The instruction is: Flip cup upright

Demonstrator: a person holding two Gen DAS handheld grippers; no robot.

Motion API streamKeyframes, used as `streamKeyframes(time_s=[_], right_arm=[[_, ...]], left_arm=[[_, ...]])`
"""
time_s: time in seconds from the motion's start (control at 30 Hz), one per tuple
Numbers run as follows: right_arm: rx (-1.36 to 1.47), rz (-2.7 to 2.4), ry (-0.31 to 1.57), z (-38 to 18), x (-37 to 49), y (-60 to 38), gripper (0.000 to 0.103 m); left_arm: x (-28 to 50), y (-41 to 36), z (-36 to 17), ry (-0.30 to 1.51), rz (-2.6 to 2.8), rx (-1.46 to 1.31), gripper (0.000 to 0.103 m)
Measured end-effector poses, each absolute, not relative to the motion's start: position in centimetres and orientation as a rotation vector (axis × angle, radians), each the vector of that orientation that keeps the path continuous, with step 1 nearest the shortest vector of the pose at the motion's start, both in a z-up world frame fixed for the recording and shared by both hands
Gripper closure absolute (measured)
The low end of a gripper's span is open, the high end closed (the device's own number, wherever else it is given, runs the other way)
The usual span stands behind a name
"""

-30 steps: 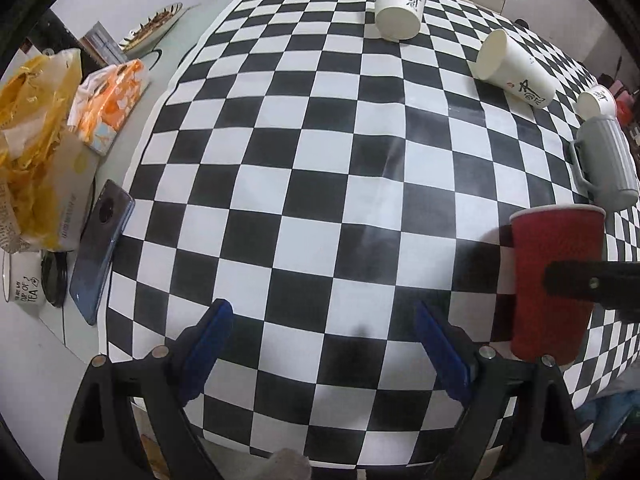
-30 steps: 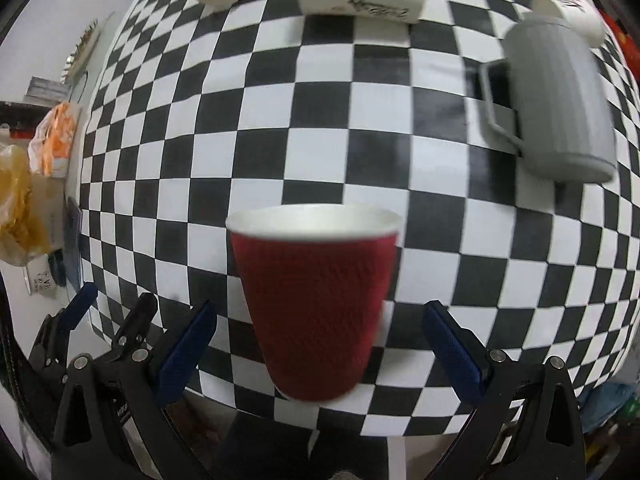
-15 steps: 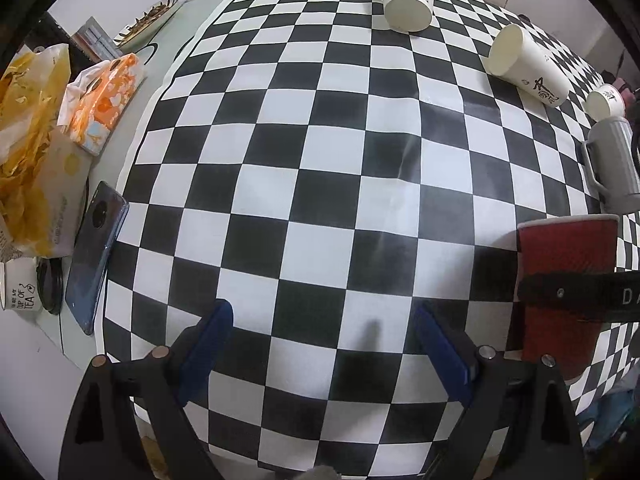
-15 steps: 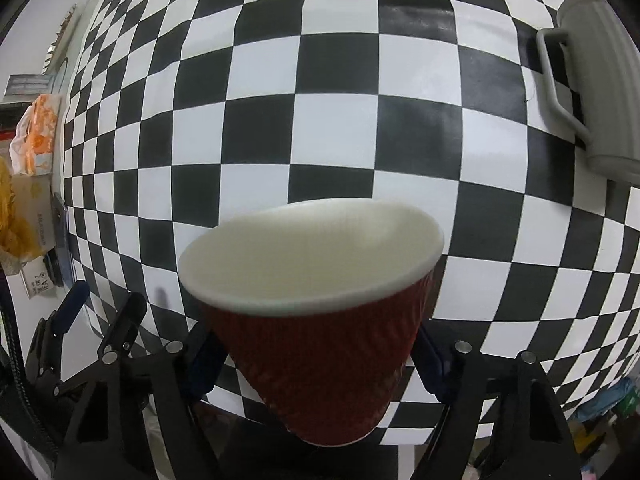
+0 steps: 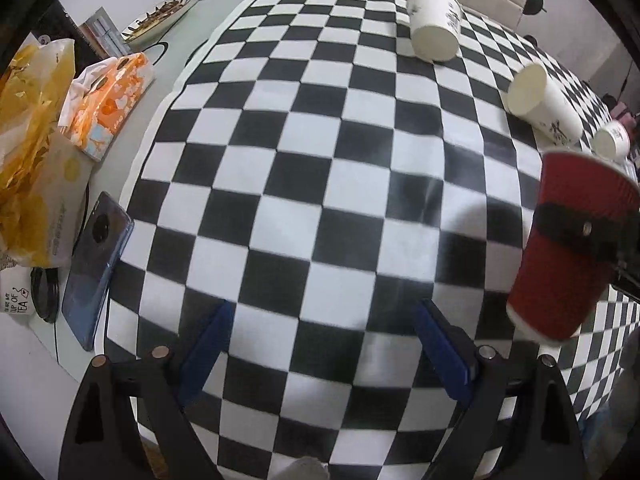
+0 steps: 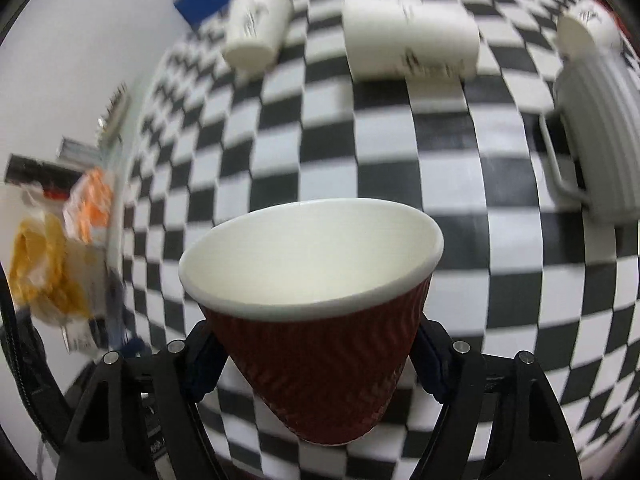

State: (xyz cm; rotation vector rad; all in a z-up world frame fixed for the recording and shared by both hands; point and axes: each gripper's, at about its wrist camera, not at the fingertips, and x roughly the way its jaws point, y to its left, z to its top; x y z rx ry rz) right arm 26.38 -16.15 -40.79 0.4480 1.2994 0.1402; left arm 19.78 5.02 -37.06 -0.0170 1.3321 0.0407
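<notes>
A dark red ribbed paper cup (image 6: 320, 356) with a white inside is clamped between the blue pads of my right gripper (image 6: 314, 364), mouth up and tilted toward the camera, lifted off the checkered cloth. In the left wrist view the red cup (image 5: 568, 248) hangs at the right edge, tilted, with a black finger (image 5: 580, 232) across it. My left gripper (image 5: 324, 344) is open and empty above the near part of the cloth.
Two white paper cups (image 5: 434, 26) (image 5: 542, 102) lie on their sides at the far side of the cloth; a third white cup (image 5: 610, 142) is at the far right. A grey ribbed mug (image 6: 600, 136) lies sideways. Phone (image 5: 96, 264), orange tissue pack (image 5: 108, 100) and yellow bag (image 5: 32, 152) are at left.
My right gripper closed on the red cup, lifted it off the cloth and tilted it. My left gripper stayed open and shifted slightly.
</notes>
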Motion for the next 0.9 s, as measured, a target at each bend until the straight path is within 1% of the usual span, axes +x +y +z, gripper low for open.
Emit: streamKeyframes(time_s=[0.17, 0.3, 0.43, 0.53, 0.7, 0.77, 0.9], right_arm=[[0.395, 0.102, 1.062, -39.1, 28.3, -16.0, 0.024], [0.31, 0.068, 0.913, -39.3, 28.5, -14.9, 0.024], [0.24, 0.047, 0.842, -39.9, 27.3, -14.0, 0.024], [0.211, 0.047, 0.834, -39.8, 25.9, -14.1, 0.024], [0.183, 0.056, 0.924, -40.3, 24.6, -13.5, 0.022], [0.173, 0.046, 0.954, -40.4, 24.0, -13.3, 0.017], [0.156, 0.004, 0.996, -40.4, 22.8, -13.6, 0.015]], left_arm=[[21.5, 5.9, -37.3, 1.309, 0.059, -0.029, 0.011], [22.9, 6.5, -37.8, 1.306, 0.069, -0.04, 0.011], [22.4, 6.0, -37.8, 1.306, 0.068, -0.036, 0.011], [22.1, 5.7, -38.0, 1.31, 0.065, -0.03, 0.011], [21.4, 5.8, -37.8, 1.309, 0.067, -0.028, 0.011], [21.0, 5.8, -37.6, 1.304, 0.065, -0.026, 0.011], [20.4, 5.9, -36.6, 1.276, 0.062, -0.013, 0.011]])
